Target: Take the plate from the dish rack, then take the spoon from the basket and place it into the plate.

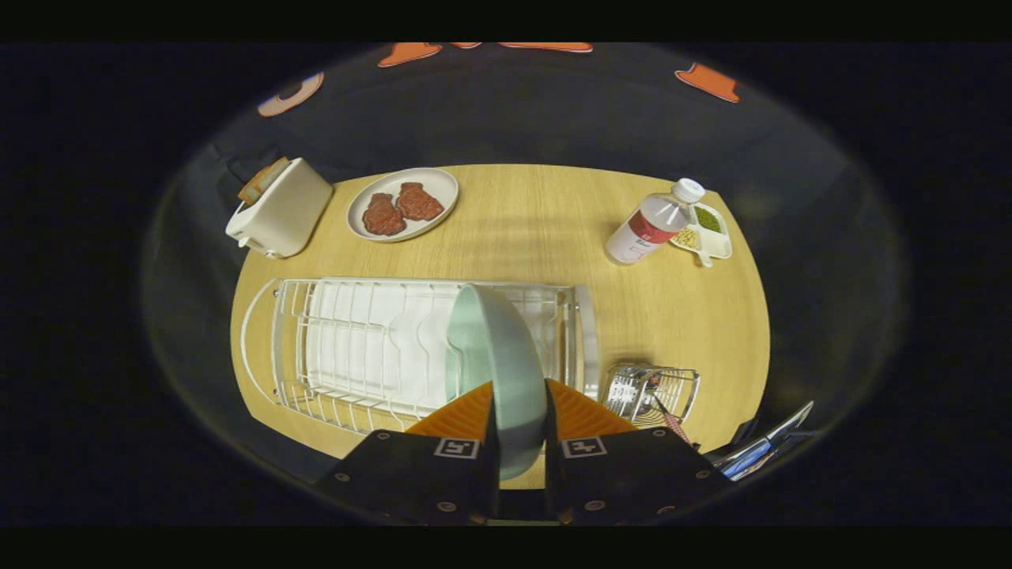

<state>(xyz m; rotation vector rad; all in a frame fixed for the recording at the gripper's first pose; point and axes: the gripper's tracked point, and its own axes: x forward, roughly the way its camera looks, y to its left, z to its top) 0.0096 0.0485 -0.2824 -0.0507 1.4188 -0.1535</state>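
A pale green plate (498, 356) stands on edge between my two orange fingers, and my gripper (518, 411) is shut on its near rim. The plate hangs above the right part of the white wire dish rack (356, 348), seen from high up. Just right of the rack sits a small wire basket (652, 393) with a spoon's handle (670, 423) sticking out toward me.
On the round wooden table (545, 229) stand a cream toaster (278, 207) at the far left, a white plate with two pieces of meat (403, 204), a clear bottle with a red label (652, 223) and a small divided dish (706, 231) at the far right.
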